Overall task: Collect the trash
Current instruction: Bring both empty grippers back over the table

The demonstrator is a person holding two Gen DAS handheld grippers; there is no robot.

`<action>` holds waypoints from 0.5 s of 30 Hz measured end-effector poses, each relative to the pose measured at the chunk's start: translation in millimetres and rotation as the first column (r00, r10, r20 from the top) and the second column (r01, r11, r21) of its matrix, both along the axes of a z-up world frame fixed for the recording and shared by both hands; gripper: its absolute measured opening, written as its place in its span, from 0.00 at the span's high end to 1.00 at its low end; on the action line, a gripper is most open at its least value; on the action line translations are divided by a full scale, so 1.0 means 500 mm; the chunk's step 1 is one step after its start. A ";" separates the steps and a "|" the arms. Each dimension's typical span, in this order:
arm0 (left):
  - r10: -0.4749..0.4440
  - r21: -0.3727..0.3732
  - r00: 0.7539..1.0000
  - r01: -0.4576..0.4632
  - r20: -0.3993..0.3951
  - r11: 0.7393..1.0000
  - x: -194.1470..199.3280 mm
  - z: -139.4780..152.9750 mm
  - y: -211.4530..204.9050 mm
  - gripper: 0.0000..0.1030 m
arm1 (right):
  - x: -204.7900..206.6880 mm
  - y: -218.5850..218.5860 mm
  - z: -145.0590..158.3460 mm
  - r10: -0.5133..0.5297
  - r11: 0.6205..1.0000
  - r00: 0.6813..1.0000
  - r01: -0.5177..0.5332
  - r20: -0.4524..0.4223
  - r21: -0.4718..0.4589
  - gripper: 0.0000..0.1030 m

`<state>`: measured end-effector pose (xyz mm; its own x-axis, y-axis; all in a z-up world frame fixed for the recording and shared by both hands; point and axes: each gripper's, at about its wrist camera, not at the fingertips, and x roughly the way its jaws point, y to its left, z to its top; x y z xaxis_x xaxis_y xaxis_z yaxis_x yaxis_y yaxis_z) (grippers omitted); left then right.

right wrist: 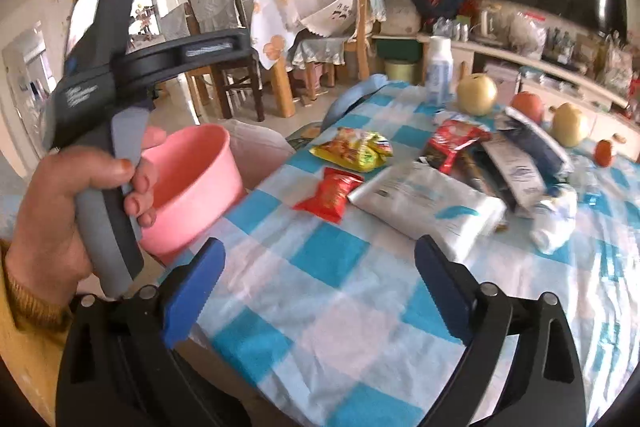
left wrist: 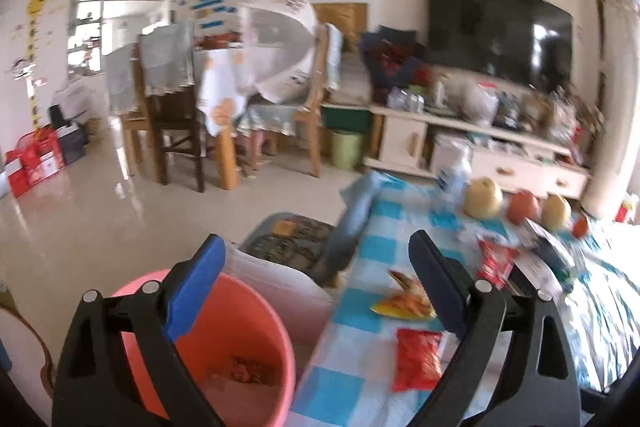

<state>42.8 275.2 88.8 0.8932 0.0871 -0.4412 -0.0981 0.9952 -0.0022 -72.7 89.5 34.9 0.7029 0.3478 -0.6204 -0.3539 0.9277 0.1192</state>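
Observation:
A pink bucket (left wrist: 240, 339) stands on the floor beside the table's left edge, with some scraps at its bottom; it also shows in the right wrist view (right wrist: 192, 183). My left gripper (left wrist: 316, 291) is open and empty, straddling the bucket rim and the table edge. On the blue-checked cloth (right wrist: 328, 259) lie a red snack packet (right wrist: 330, 193), a yellow wrapper (right wrist: 354, 149), a red-black wrapper (right wrist: 450, 143), a white plastic bag (right wrist: 424, 203) and more wrappers. My right gripper (right wrist: 320, 287) is open and empty above the cloth, short of the red packet.
Two pears (right wrist: 476, 93), an apple (right wrist: 528, 105), a small orange fruit (right wrist: 604, 151) and a white bottle (right wrist: 438, 71) stand at the table's far side. A stool (left wrist: 292, 239) sits beyond the bucket. Dining chairs (left wrist: 176, 115) and a TV cabinet (left wrist: 480, 147) lie further off.

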 end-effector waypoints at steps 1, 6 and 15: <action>-0.013 0.005 1.000 0.013 0.000 1.000 -0.005 -0.001 -0.007 0.09 | -0.008 -0.007 -0.001 -0.001 1.000 1.000 0.002 0.006 -0.007 0.08; -0.099 -0.047 0.995 0.099 0.003 0.994 -0.023 -0.010 -0.034 0.09 | -0.061 -0.039 0.005 -0.020 0.998 0.998 0.024 0.063 -0.066 0.05; -0.137 -0.037 0.983 0.133 -0.120 0.990 0.009 -0.064 -0.080 0.09 | -0.084 -0.138 -0.006 -0.131 0.988 0.991 0.133 0.037 -0.077 0.05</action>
<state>47.3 235.3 56.9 0.8353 -0.0448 -0.5480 0.0356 0.9990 -0.0275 -114.8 20.5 31.9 0.7592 0.2016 -0.6188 -0.2301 0.9726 0.0345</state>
